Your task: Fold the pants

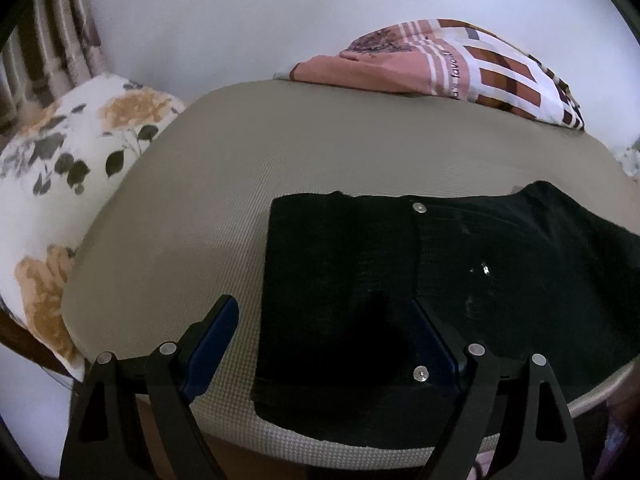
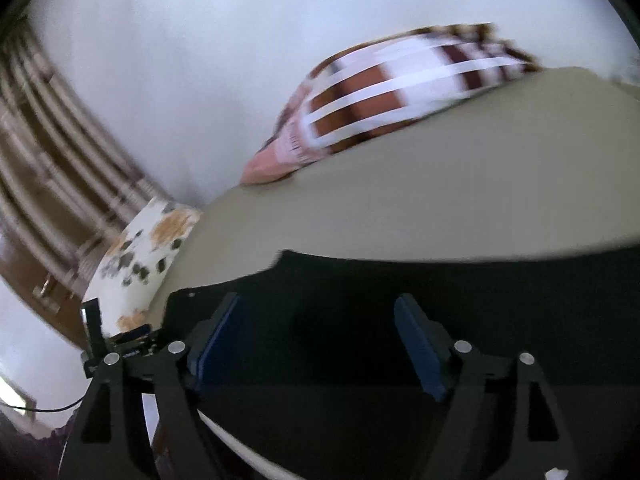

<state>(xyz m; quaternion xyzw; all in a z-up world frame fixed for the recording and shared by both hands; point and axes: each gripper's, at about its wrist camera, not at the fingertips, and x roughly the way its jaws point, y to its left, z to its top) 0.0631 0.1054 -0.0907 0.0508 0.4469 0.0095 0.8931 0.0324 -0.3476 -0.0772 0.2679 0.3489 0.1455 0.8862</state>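
on the beige mattress (image 1: 224, 184): black pants (image 1: 360, 280) | white wall (image 1: 224, 16) behind | left hand-held gripper (image 1: 324, 328) wide, right hand-held gripper (image 2: 316, 320) wide, both empty

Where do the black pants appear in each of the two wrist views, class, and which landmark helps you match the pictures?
Left wrist view: the black pants lie folded in the lower centre and right, on the beige surface.
Right wrist view: the black pants fill the lower half, spreading to the right edge.
Shared landmark: the pink and brown checked cloth at the far edge, by the wall.
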